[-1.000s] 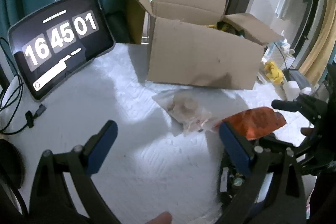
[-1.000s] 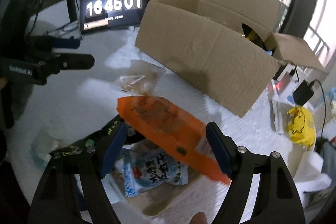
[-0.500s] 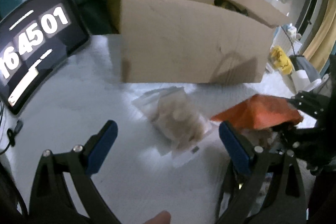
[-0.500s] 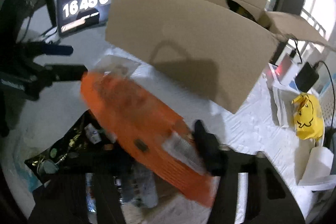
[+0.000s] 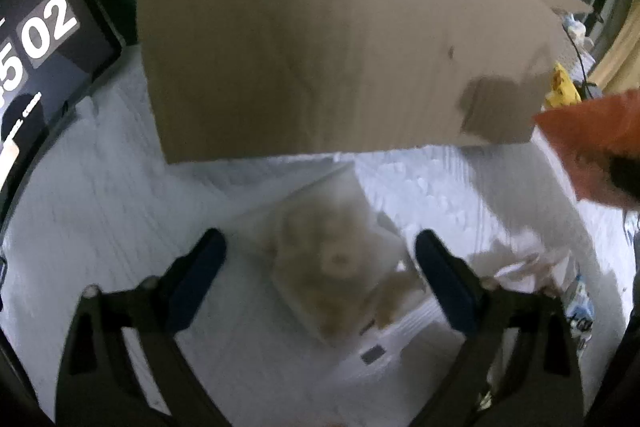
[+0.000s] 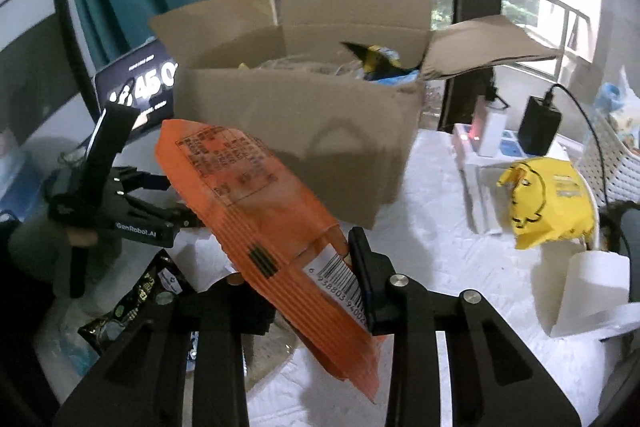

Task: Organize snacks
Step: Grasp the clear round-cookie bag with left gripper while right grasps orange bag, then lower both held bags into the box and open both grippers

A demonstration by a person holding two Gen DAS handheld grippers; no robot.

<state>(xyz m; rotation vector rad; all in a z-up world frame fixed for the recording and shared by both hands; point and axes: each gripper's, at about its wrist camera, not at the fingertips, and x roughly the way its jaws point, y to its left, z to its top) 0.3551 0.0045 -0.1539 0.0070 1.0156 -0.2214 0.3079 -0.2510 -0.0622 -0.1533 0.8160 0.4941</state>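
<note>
The right tool (image 6: 304, 279) is clenched on an orange snack packet (image 6: 256, 203). Its jaws have just been closing, and the packet sits between them near its barcode end. The packet is clear of the worktop (image 6: 440, 259) and slants from the fingers up and to the left, its printed end reaching toward the front wall of the cardboard box (image 6: 296, 131). The box stands directly ahead of the right tool with all flaps open; a yellow-and-black packet (image 6: 376, 61) and other wrappers show inside it. To the right of the tool lie a yellow bag (image 6: 548, 199), a roll of white paper (image 6: 592, 291) and a black charger (image 6: 538, 125). Below and left of the tool, dark snack packets (image 6: 136, 303) lie on the worktop.

The left tool (image 5: 320, 267) is released. Its jaws have just been closing, but the blue fingers (image 5: 198, 275) do not yet touch anything. A clear bag of pale round snacks (image 5: 336, 267) lies flat on the worktop between the fingers, apart from both pads. The box wall fills the view ahead of this tool. A tablet (image 5: 44, 67) showing a clock stands at its upper left. The view is blurred. The orange packet shows at this tool's far right, raised above the worktop.
</note>
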